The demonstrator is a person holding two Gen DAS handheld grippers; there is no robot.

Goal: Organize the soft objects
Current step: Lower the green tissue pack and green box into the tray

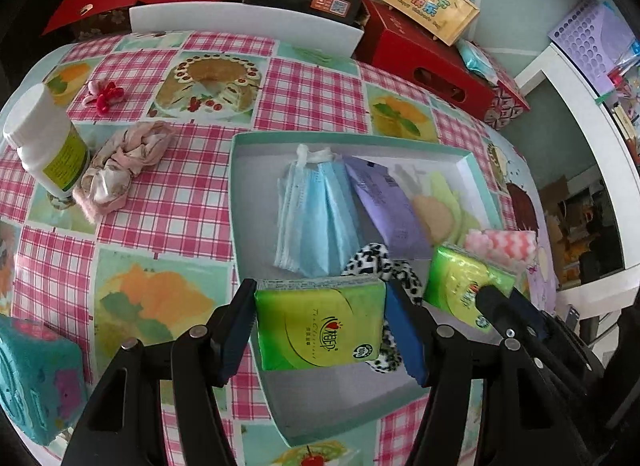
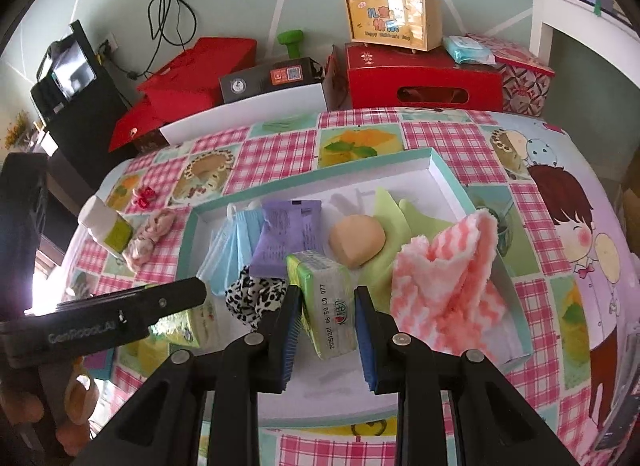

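A white tray with a teal rim (image 1: 233, 185) (image 2: 312, 179) lies on the checked tablecloth. It holds blue face masks (image 1: 316, 217), a purple pack (image 1: 384, 205), a beige puff (image 2: 358, 240), a green cloth (image 2: 416, 217), a pink-white cloth (image 2: 448, 274) and a leopard scrunchie (image 2: 256, 294). My left gripper (image 1: 320, 294) is shut on a green tissue pack (image 1: 320, 326) above the tray's near part. My right gripper (image 2: 328, 298) is shut on a second green tissue pack (image 2: 330, 306), gripped across its thin side beside the first.
Outside the tray, at the left, lie a pink scrunchie (image 1: 124, 165), a white bottle (image 1: 48, 137), a red hair bow (image 1: 104, 95) and a teal block (image 1: 36, 378). Red boxes (image 2: 424, 81) and a yellow case (image 2: 394, 17) line the table's far edge.
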